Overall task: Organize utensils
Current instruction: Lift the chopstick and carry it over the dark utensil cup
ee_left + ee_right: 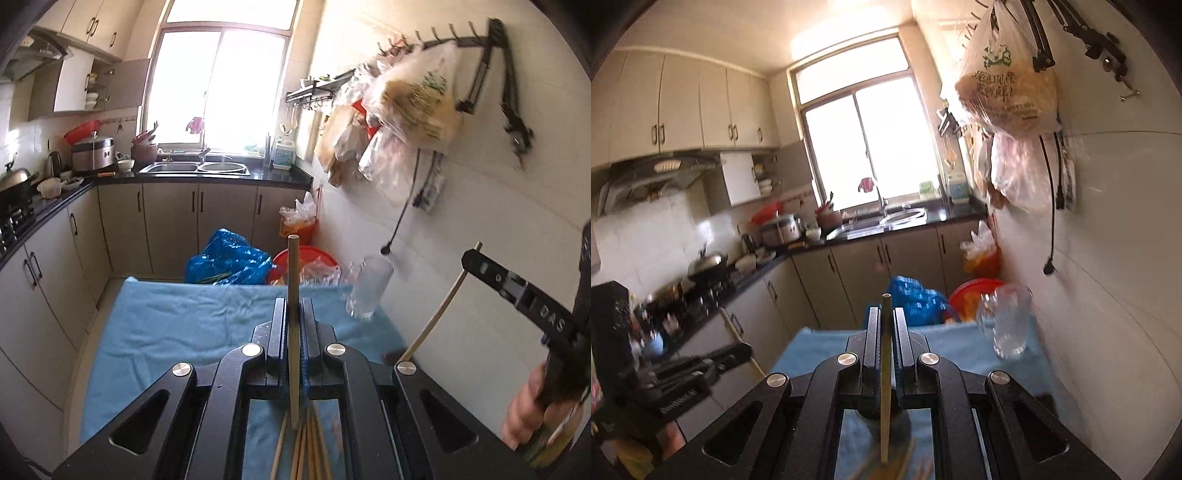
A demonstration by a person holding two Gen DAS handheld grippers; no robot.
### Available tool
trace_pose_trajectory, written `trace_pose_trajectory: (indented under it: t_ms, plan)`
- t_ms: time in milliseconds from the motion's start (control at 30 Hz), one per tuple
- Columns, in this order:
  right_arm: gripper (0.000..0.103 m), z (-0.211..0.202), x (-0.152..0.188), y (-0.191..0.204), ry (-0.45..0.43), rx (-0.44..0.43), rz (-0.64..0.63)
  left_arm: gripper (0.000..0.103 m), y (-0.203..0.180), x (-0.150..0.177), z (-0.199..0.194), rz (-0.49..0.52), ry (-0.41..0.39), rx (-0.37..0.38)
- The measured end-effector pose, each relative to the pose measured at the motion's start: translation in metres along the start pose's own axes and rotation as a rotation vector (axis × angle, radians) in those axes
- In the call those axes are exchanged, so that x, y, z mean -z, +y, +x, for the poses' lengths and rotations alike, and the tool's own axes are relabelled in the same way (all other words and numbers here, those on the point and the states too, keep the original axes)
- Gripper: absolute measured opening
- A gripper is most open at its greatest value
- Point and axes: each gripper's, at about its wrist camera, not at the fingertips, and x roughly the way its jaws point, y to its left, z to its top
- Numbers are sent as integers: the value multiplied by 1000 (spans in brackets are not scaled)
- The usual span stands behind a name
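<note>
My left gripper [294, 302] is shut on a wooden chopstick [293, 273] that stands upright above the blue cloth [177, 325]. Several more chopsticks [306, 450] lie on the cloth below it. My right gripper [886, 314] is shut on another wooden chopstick [886, 332], also held upright. The right gripper [480, 267] shows at the right of the left wrist view with its chopstick [437, 317]. A clear glass [369, 288] stands at the cloth's far right corner; it also shows in the right wrist view [1010, 325].
The white tiled wall [480, 221] runs along the right, with hanging plastic bags [417, 107] and a cable. Beyond the table are a blue bag [229, 258], a red basin [314, 258] and kitchen cabinets [166, 221].
</note>
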Motion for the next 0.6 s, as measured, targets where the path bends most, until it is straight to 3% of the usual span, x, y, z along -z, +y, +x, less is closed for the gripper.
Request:
trace_pose_trajectory:
  t_ms: [133, 267, 600]
  plan:
    - [6, 28, -17, -1, -32, 4, 34, 6, 1, -24, 33, -22, -11, -3]
    - [6, 65, -16, -4, -2, 28, 45, 6, 1, -31, 70, -16, 13, -24]
    - [6, 160, 41, -43, 255, 65, 127, 6, 17, 8, 155, -50, 233, -30]
